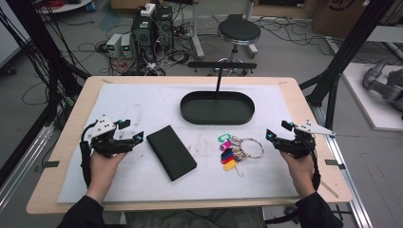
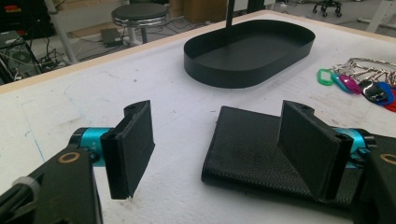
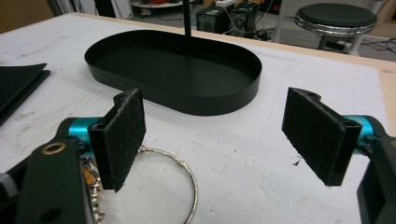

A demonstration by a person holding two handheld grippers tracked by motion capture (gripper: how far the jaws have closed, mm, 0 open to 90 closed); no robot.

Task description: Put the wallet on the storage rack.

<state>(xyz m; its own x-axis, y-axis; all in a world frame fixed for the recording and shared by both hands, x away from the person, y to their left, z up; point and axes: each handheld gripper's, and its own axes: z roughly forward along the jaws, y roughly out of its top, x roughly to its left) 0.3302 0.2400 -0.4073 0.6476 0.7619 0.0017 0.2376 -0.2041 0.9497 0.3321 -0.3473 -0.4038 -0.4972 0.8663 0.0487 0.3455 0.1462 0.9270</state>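
Observation:
A black oval tray (image 1: 217,107) with an upright post stands at the far middle of the white mat (image 1: 142,107). In front of it lies a flat black wallet (image 1: 171,152), slanted, and to its right a ring of keys with coloured tags (image 1: 235,149). My left gripper (image 1: 127,132) rests low at the mat's left, jaws open, just left of the wallet (image 2: 252,154). My right gripper (image 1: 275,135) sits at the right, jaws open and empty, beside the key ring (image 3: 184,175). The tray (image 2: 247,49) (image 3: 177,70) lies ahead of both.
The wooden table edge (image 1: 62,142) frames the mat. Beyond the table stand a round stool (image 1: 238,32), computer boxes (image 1: 151,26) and tangled cables on the floor. Black frame posts (image 1: 349,47) rise at the right.

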